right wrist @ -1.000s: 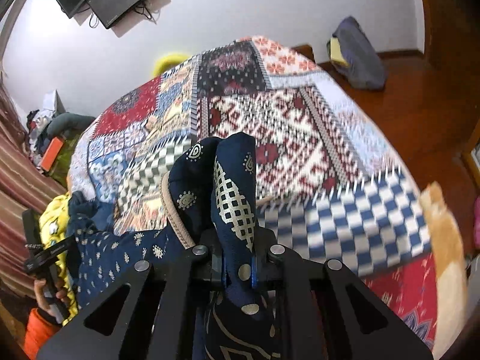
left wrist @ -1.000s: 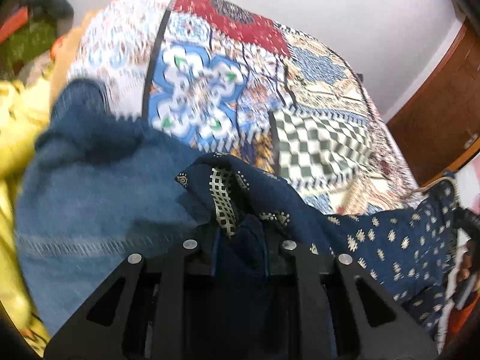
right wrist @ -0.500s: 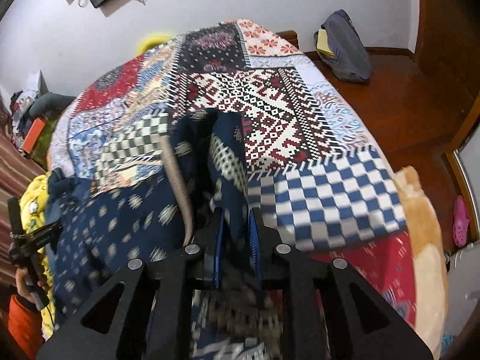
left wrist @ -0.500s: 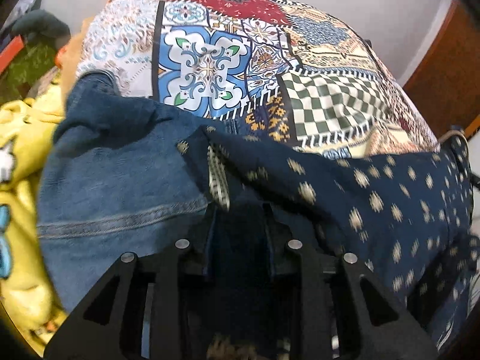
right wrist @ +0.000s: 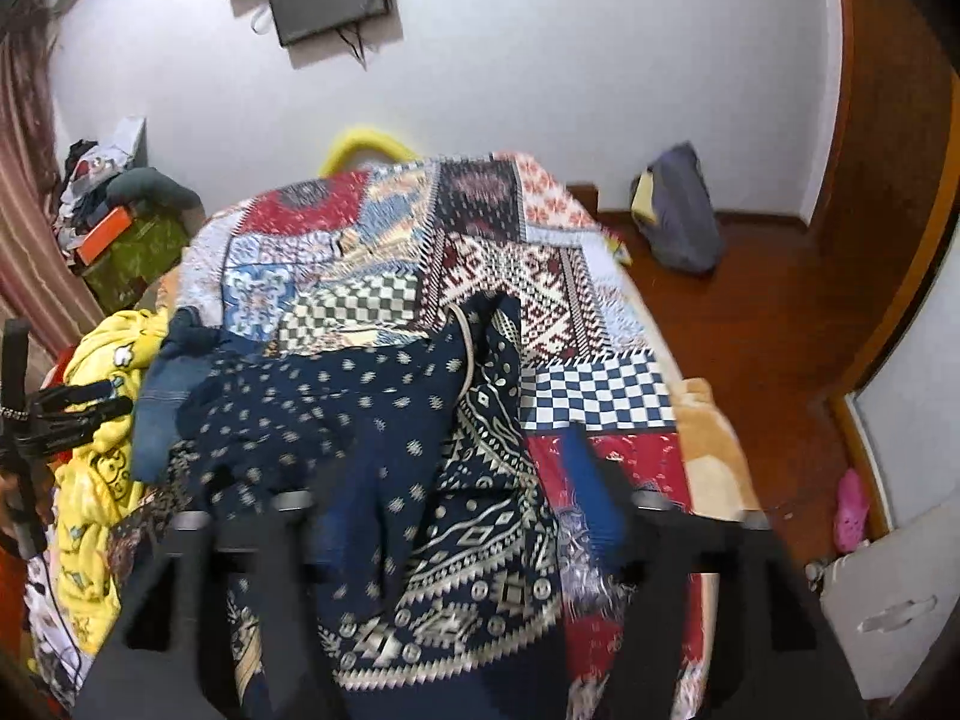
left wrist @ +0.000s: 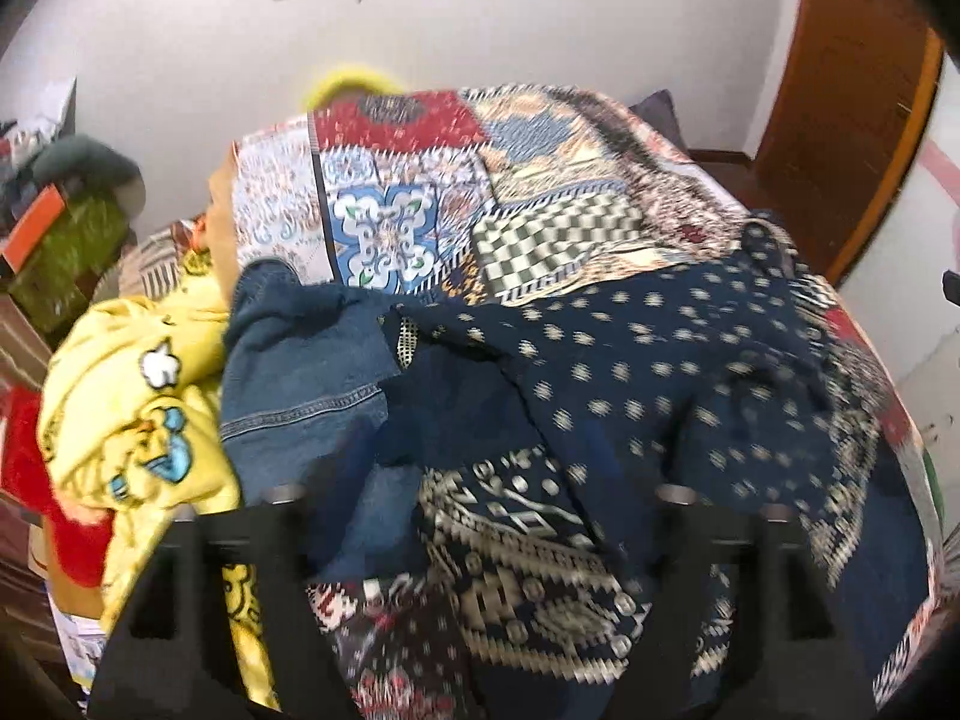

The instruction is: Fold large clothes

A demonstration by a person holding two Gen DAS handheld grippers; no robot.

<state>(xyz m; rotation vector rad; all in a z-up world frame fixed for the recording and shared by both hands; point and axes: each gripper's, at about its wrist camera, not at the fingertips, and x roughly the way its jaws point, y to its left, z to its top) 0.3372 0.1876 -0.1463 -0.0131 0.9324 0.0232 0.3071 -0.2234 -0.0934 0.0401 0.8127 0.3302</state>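
A large navy garment with cream dots and a patterned border lies spread on the patchwork bedspread, in the left wrist view and the right wrist view. My left gripper is open, its jaws wide apart above the garment's near edge. My right gripper is open too, jaws wide over the patterned border. Neither holds cloth. The left gripper also shows at the left edge of the right wrist view.
A blue denim piece and a yellow printed garment lie heaped at the bed's left side. The bedspread stretches toward the wall. A grey bag sits on the wooden floor; a white cabinet stands at right.
Both grippers were shut on the navy garment; they carried it forward, spread it over the bed, then opened and let it go. Both have drawn back.
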